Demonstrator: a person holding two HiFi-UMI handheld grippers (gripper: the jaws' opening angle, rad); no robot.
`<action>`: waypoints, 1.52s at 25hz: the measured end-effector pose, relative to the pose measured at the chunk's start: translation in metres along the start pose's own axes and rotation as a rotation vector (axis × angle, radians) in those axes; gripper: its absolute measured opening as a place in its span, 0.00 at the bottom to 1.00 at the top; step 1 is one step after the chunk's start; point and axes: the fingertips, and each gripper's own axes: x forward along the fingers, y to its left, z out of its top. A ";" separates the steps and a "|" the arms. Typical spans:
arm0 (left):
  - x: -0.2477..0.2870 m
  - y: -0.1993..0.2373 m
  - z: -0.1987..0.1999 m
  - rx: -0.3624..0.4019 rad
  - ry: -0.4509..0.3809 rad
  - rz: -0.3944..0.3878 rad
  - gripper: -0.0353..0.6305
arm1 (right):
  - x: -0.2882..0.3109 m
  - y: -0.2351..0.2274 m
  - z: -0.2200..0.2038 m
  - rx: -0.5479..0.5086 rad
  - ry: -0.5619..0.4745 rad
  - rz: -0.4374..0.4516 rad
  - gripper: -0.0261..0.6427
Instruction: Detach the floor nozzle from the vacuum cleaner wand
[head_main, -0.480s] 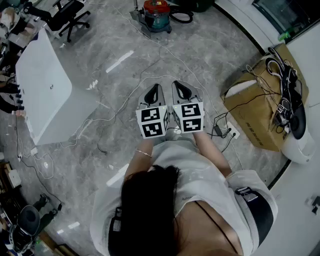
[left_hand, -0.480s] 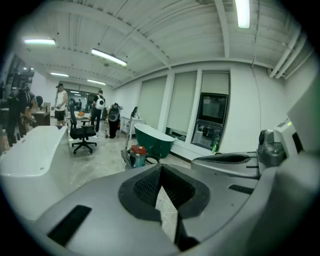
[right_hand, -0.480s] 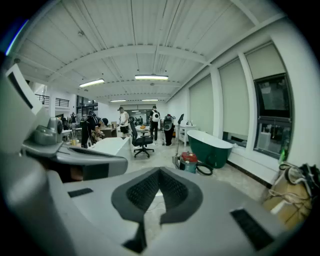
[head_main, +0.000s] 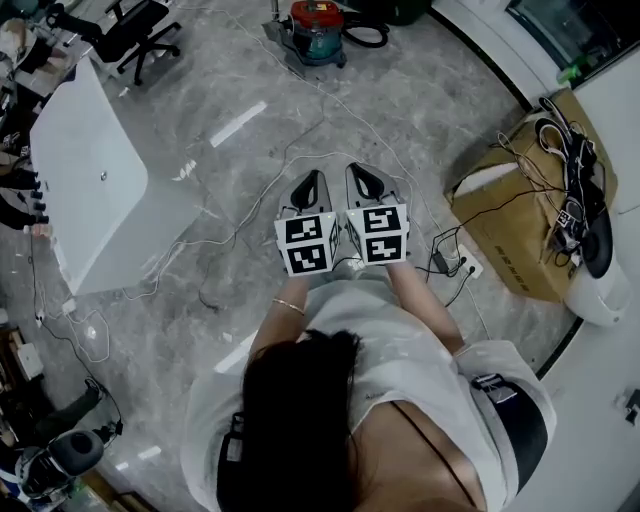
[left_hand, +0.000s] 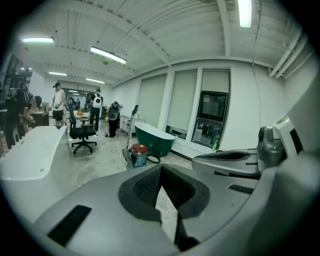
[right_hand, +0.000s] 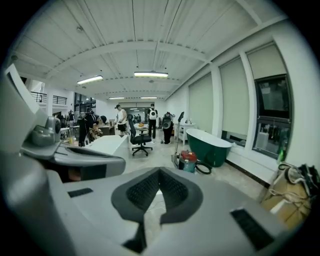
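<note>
A red and teal vacuum cleaner (head_main: 315, 30) stands far ahead on the grey floor, with its black hose coiled beside it. Its thin wand (left_hand: 131, 135) rises upright just left of the canister, and the floor nozzle (left_hand: 129, 161) rests on the floor at the wand's foot. The right gripper view shows the same vacuum cleaner (right_hand: 189, 161) and wand (right_hand: 178, 137). My left gripper (head_main: 309, 185) and right gripper (head_main: 362, 178) are held side by side in front of the person's body, well short of the vacuum. Both are shut with nothing between the jaws.
A white slab-like table (head_main: 95, 180) stands to the left and an open cardboard box (head_main: 520, 220) full of cables to the right. Thin cables and a power strip (head_main: 450, 262) lie on the floor near the grippers. Beyond are an office chair (head_main: 140, 35), a green bathtub (left_hand: 155, 140) and several people.
Both grippers keep their place, side by side and shut. A dark object at the bottom left of the head view has shifted a little.
</note>
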 end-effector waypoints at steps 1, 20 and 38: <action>0.001 0.003 0.002 -0.001 -0.003 -0.001 0.06 | 0.002 0.001 0.002 0.001 -0.005 -0.007 0.06; -0.009 0.062 0.004 -0.057 0.012 -0.034 0.06 | 0.034 0.051 -0.001 0.130 0.019 0.001 0.06; -0.004 0.105 0.014 -0.048 -0.001 0.041 0.06 | 0.068 0.064 0.018 0.136 0.002 0.043 0.06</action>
